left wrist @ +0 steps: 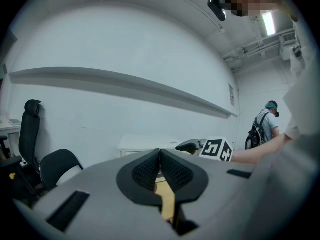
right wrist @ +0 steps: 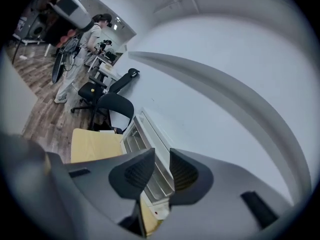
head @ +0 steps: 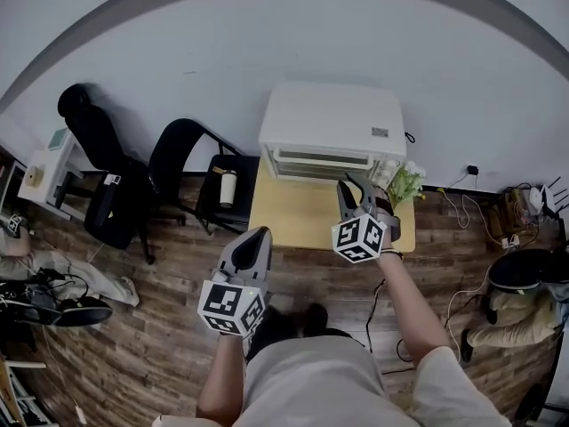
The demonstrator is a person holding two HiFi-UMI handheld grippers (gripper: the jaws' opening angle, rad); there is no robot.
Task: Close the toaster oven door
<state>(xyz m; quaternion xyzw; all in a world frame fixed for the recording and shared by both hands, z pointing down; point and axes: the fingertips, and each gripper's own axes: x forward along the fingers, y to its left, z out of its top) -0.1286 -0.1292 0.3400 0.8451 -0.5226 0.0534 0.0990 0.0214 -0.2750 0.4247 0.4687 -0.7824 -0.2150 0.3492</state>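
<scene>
At 11 o'clock off right hand-held gripper (head: pixel 354 188), narrow and empty: toaster oven (head: pixel 331 132), front running 9-to-3. Left hand-held gripper (head: pixel 256 236) farther, pinched together.

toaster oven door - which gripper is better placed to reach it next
Right. The right gripper is over the table, close to the toaster oven front, jaws apart and empty. The left gripper hangs back by the table's near corner, farther from the oven, jaws together.
</scene>
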